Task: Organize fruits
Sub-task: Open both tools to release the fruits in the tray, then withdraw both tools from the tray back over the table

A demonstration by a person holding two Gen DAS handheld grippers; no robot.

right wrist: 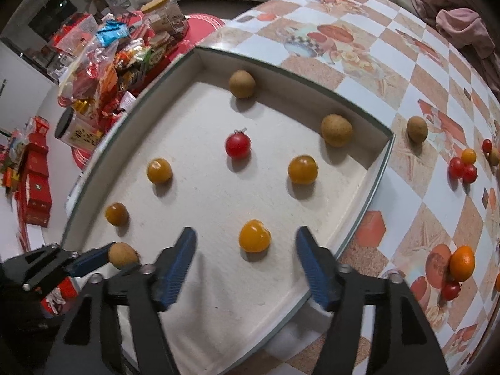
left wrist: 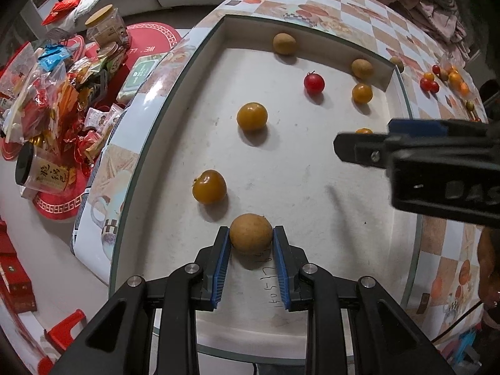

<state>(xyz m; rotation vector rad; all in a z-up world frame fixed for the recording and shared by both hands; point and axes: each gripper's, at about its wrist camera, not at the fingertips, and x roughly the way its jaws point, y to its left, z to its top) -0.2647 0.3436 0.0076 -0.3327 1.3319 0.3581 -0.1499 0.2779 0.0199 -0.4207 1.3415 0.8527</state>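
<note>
A shallow white tray [right wrist: 379,168] with low walls sits on a checked tablecloth [right wrist: 368,72], and nearly all the sorted fruit lies spread across its floor, each piece apart from the others. Against the far wall rest two brown fruits [right wrist: 242,83] [right wrist: 336,129]; in front of them sit a red tomato [right wrist: 238,145] and an orange tomato [right wrist: 302,169], with two more orange ones [right wrist: 159,171] [right wrist: 116,214] down the left side. The right gripper [right wrist: 247,243] points down into the tray with its blue pads spread wide — an orange tomato [right wrist: 254,236] lies on the tray floor between them, touched by neither pad. The left gripper [left wrist: 251,234] is closed on a round brown fruit [left wrist: 251,233], one blue pad pressed to each side, low over the near part of the tray beside some handwritten marks; whether the fruit rests on the floor or hangs just above it cannot be told. Outside the tray, on the cloth to the right, wait a lone brown fruit [right wrist: 417,129], a small cluster of red tomatoes with an orange one [right wrist: 462,164], and farther forward an orange [right wrist: 462,263] with a red tomato [right wrist: 451,290] just beside it. Off the table's left edge lies a heap of snack packets and jars [right wrist: 125,53] — none of it in the tray.
</note>
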